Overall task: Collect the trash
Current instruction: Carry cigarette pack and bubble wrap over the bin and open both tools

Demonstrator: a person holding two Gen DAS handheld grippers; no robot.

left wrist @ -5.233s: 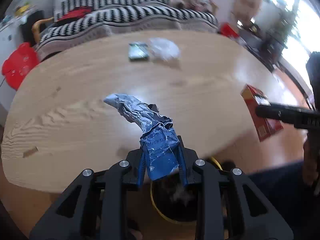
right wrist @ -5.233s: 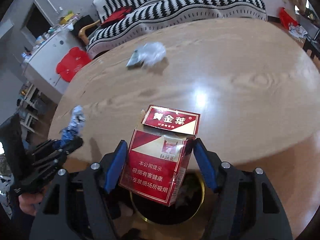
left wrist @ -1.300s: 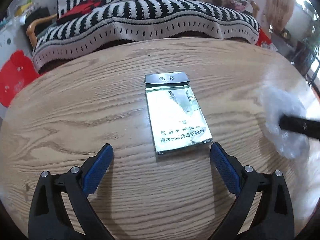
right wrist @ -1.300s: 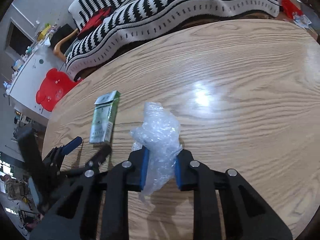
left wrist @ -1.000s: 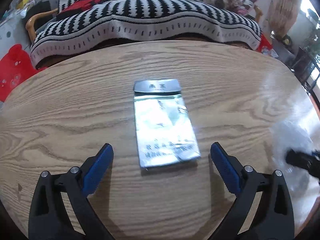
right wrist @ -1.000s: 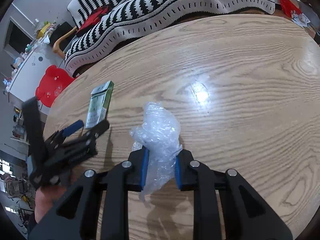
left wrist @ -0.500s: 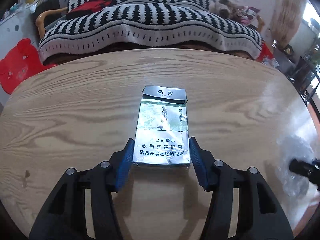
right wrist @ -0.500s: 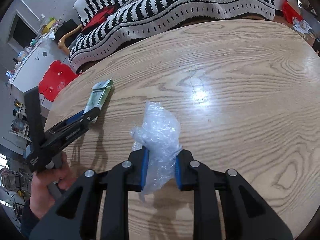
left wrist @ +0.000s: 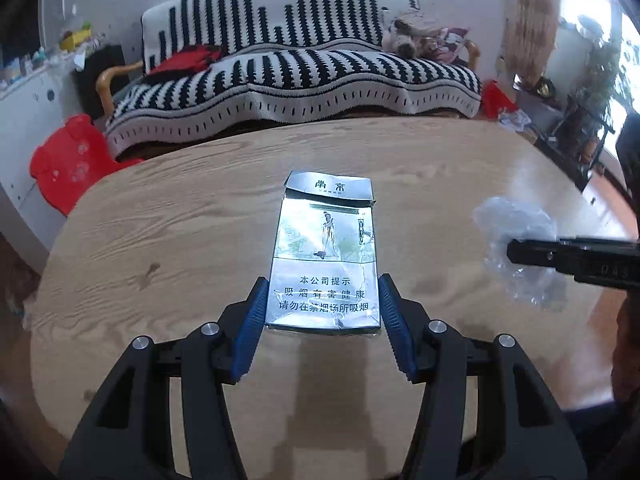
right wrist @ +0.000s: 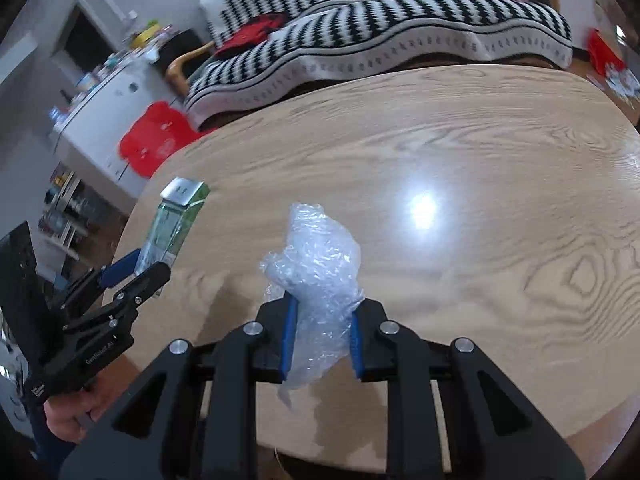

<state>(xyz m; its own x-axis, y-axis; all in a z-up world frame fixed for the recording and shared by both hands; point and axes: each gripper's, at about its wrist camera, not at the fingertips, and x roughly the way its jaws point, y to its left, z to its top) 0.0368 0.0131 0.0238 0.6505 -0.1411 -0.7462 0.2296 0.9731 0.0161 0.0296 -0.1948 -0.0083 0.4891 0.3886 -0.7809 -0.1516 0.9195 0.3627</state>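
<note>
My left gripper is shut on a silver-green cigarette pack with its lid flipped open, and holds it above the wooden table. My right gripper is shut on a crumpled clear plastic wrap, also lifted above the table. In the left wrist view the wrap and the right gripper's finger show at the right. In the right wrist view the left gripper with the pack shows at the left.
The oval table's near edge lies just under both grippers. A black-and-white striped sofa stands behind the table. A red bear-shaped chair stands at the far left. A white cabinet stands left of the sofa.
My left gripper closed on the cigarette pack and lifted it off the table, pulling back toward the near edge. My right gripper kept hold of the plastic wrap and drew back too.
</note>
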